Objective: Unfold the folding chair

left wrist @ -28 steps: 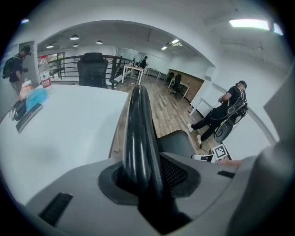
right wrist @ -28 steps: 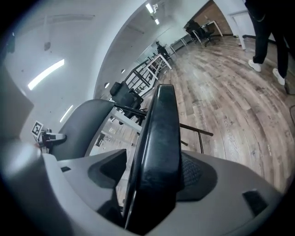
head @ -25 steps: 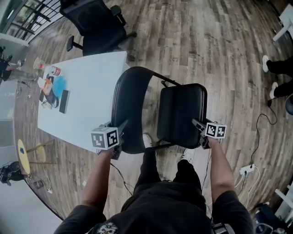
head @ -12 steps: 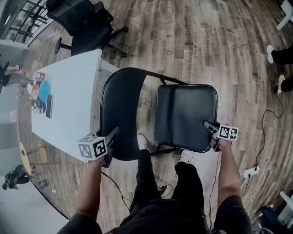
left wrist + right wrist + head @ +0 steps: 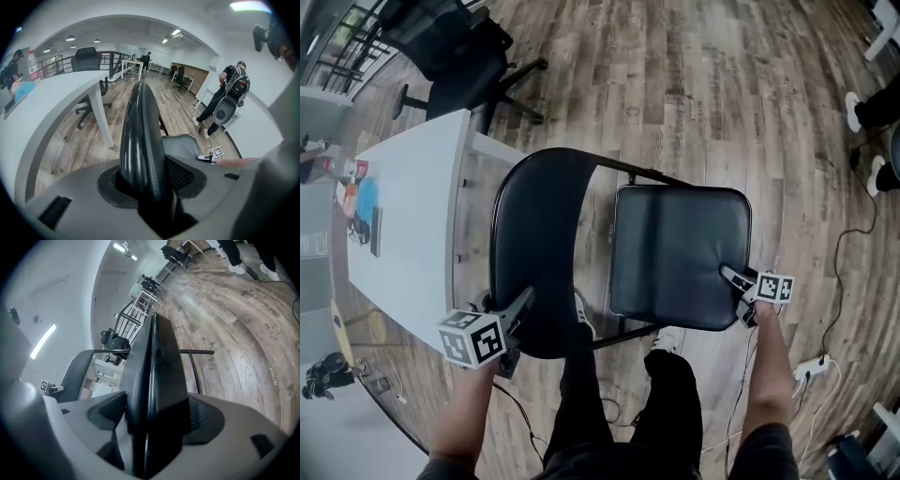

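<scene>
**A:** Where was the folding chair [image 5: 619, 253]?

**B:** It stood on the wooden floor [image 5: 722, 94] right in front of the person, just beside the white worktop [image 5: 403, 216]. The seat [image 5: 680, 253] lay close to level, and I judged the chair almost fully open.

**A:** And the claws?

**B:** The left claw [image 5: 514, 314] held the curved backrest [image 5: 534, 244] at its near end, and the left gripper view showed that rim running straight out between the jaws. The right claw [image 5: 729, 275] was on the seat's near right corner. Its jaws were opening, though the thick padded edge filled the gap between them.

**A:** How would the chair handle?

**B:** I'd say stiff and fairly heavy for two small claws, since it had a metal frame [image 5: 628, 169] under firm panels. The black covering looked smooth and faintly glossy, so a grip on the rim might slip if pulled sideways. The padding would give a little under the pads, but the tube and panel edges would not.

**A:** Where would you take hold?

**B:** At the edges, much as it was held, one claw on the backrest rim and one on the seat's front lip, well clear of the hinge where things could pinch.
</scene>
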